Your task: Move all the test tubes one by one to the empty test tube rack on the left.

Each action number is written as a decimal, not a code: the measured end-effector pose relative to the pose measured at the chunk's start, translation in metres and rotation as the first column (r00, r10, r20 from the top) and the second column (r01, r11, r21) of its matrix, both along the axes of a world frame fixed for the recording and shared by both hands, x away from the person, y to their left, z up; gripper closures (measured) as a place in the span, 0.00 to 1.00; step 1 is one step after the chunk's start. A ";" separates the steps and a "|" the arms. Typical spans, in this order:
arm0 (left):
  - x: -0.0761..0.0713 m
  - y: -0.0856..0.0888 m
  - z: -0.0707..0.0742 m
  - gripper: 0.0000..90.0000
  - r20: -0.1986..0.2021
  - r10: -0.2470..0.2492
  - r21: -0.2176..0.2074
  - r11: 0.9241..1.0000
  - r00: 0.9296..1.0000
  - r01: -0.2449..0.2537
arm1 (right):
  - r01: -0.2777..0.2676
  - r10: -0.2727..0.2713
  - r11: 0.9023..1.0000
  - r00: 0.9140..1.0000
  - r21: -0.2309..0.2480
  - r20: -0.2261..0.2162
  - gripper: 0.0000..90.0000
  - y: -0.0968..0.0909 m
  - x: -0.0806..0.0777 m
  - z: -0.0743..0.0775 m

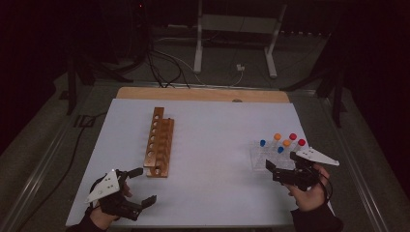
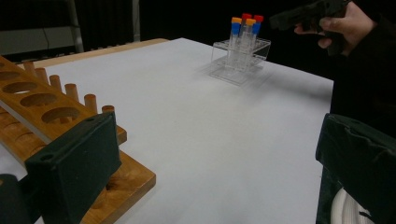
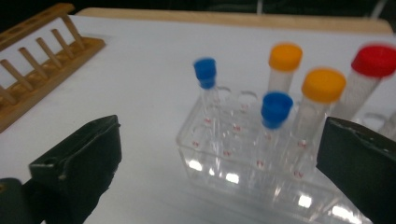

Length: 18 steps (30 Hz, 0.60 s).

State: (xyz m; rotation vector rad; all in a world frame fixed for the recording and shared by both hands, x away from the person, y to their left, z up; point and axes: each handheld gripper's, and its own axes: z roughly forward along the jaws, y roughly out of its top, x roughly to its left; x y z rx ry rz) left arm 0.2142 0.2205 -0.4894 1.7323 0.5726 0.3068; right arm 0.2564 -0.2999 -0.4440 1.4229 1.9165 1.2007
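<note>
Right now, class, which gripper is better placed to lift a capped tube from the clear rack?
Right gripper: open, beside the clear rack; left gripper sits near the wooden rack.

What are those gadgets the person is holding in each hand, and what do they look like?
They are two handheld black grippers. The left gripper and the right gripper each carry a pale grey three-cornered plate on top and two blocky black jaws with a matte, padded look. The person wears dark sleeves.

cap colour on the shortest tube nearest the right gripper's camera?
Blue. The short capped tube stands in the clear rack; the right gripper view shows it best.
</note>
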 end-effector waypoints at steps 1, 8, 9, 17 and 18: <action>0.000 0.000 0.000 0.01 0.000 0.001 0.001 1.000 1.000 -0.001 | 0.021 -0.021 1.000 0.999 -0.014 -0.029 0.06 0.000 0.002 -0.002; 0.000 0.000 0.000 0.01 -0.001 0.002 -0.003 1.000 1.000 -0.002 | 0.058 -0.062 0.997 0.994 -0.046 -0.084 0.23 0.000 0.009 -0.008; 0.000 0.000 0.000 0.01 -0.001 0.002 -0.004 1.000 1.000 -0.002 | 0.069 -0.073 0.996 0.993 -0.054 -0.090 0.26 0.001 0.010 -0.008; 0.000 0.000 0.000 0.01 -0.001 0.002 -0.006 1.000 1.000 -0.002 | 0.120 -0.133 0.988 0.982 -0.095 -0.137 0.54 0.001 0.022 -0.012; 0.000 0.000 0.000 0.01 -0.001 0.001 -0.006 1.000 1.000 -0.001 | 0.124 -0.136 0.988 0.981 -0.093 -0.137 0.56 0.000 0.023 -0.012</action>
